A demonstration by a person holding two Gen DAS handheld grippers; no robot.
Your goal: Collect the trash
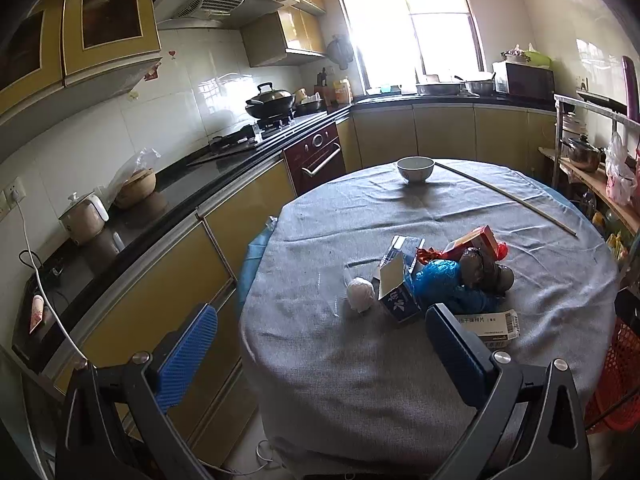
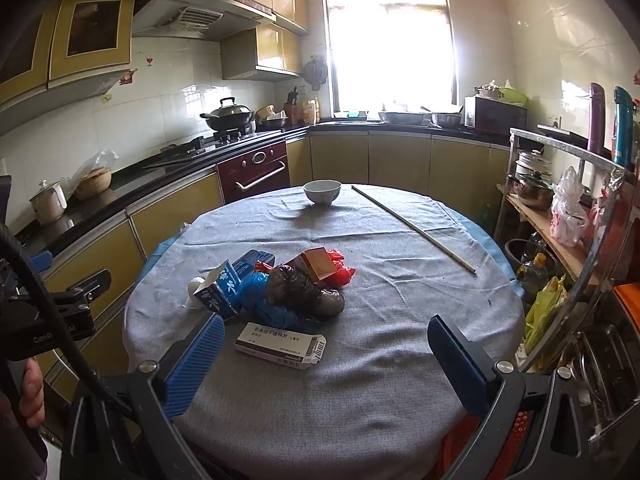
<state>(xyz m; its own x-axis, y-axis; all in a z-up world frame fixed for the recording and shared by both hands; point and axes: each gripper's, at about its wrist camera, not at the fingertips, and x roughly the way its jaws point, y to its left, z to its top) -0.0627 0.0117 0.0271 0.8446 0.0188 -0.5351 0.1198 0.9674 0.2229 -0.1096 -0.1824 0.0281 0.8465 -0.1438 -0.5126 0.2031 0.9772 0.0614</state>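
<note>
White medicine box (image 2: 280,345) flat, long axis left-right, barcode end right.

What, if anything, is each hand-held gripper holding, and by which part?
Nothing. The left hand-held gripper and the right hand-held gripper both stand wide open above the grey tablecloth, short of the trash pile.
</note>
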